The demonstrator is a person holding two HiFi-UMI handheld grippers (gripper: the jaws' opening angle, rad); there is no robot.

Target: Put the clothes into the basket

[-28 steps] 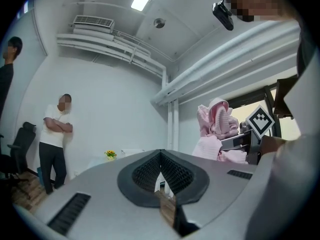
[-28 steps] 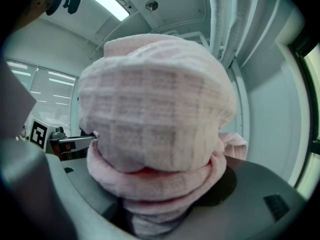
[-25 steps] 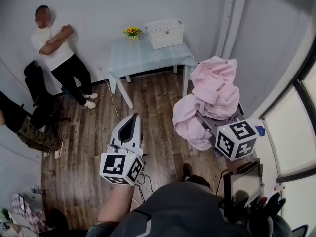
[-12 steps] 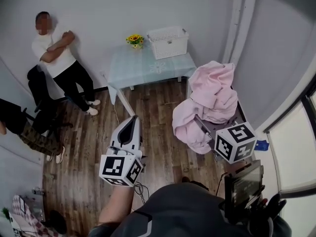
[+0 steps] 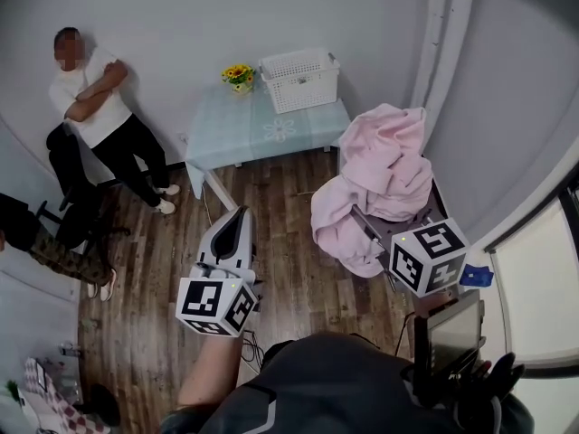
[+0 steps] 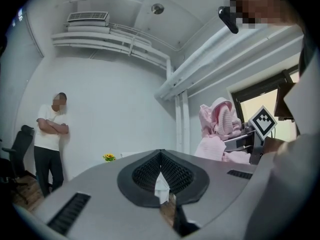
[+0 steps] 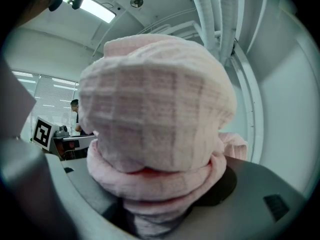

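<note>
Right hand-held gripper pinches the bundle of pink clothes, held aloft; left hand-held gripper is pressed together, empty. Carrying step, I judge: next, the bundle must travel over the white basket on the tabletop, well apart

In my right gripper view the pink clothes fill nearly the whole picture, covering the tips of the jaws and most of the room ahead. From the head view, the front of the right gripper disappears under the same bundle. A second person at the left edge is cut off to legs. The flowers in the left gripper view are too small to make out. I can't tell what lies inside the basket.
</note>
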